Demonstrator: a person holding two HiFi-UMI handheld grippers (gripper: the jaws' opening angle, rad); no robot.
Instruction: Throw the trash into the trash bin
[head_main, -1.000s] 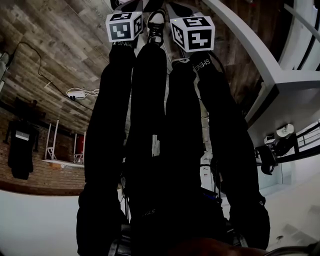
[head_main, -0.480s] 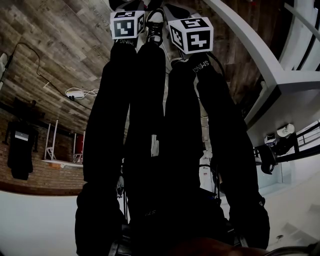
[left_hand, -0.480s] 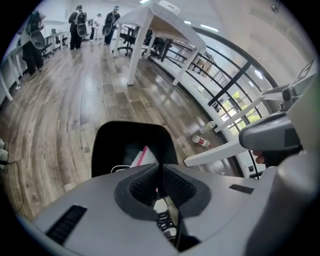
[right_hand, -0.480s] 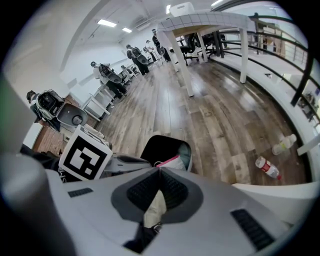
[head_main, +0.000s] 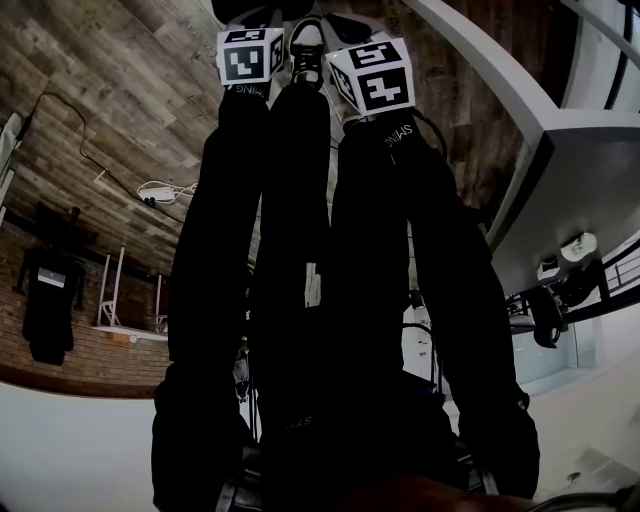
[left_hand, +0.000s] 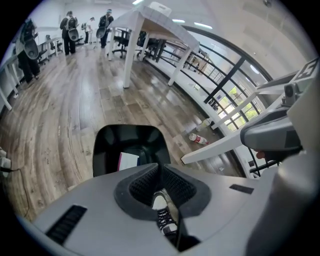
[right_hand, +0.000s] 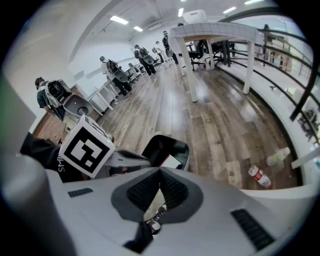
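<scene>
**A:** What's different from a second ago?

**B:** Little. The marker cube (head_main: 372, 75) on the right claw (right_hand: 160, 170) has tipped and slid slightly toward the other cube. The left claw (left_hand: 160, 165) has barely shifted. Both claws are closed, tips together, with nothing between them.

**A:** And the trash?

**B:** A bottle (left_hand: 198, 139) lies on the floor (left_hand: 60, 115) beside the railing (left_hand: 225, 84), well apart from the black bin (left_hand: 129, 142). The bin already holds a white-and-pink card (left_hand: 128, 161).

**A:** Meaning?

**B:** I'd judge no pickup is under way. The bottle looks like the next thing to fetch, and a claw must open first.
</scene>
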